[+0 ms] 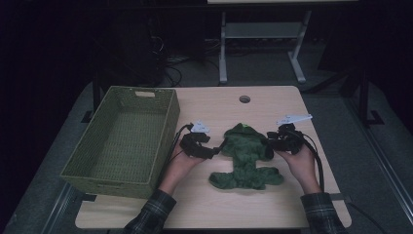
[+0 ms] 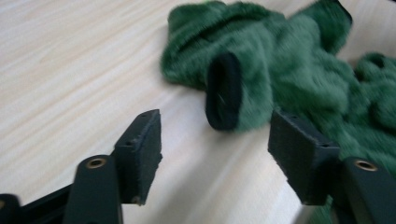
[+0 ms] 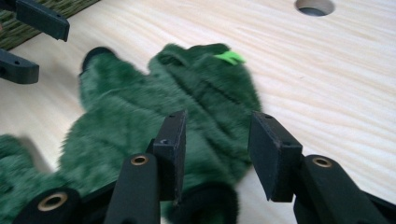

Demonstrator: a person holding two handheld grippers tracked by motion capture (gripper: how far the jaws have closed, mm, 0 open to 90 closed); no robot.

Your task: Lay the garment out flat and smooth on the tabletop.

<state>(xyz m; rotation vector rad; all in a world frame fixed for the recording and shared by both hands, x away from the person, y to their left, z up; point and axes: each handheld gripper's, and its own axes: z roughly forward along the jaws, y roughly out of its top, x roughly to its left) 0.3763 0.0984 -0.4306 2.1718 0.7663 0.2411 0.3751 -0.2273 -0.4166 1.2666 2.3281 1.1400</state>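
Observation:
A small green fleece garment lies spread flat on the wooden table. My left gripper is at its left sleeve. In the left gripper view the jaws stand open, and the sleeve's black cuff lies just beyond them, untouched. My right gripper is at the garment's right sleeve. In the right gripper view its jaws stand open over the green fleece. A black cuff sits low between them, with neither pad pressing on it. A bright green tag marks the collar.
A large green woven basket, with nothing in it, stands on the left of the table, close beside my left hand. A round cable hole is at the table's far middle. A metal table frame stands on the floor beyond.

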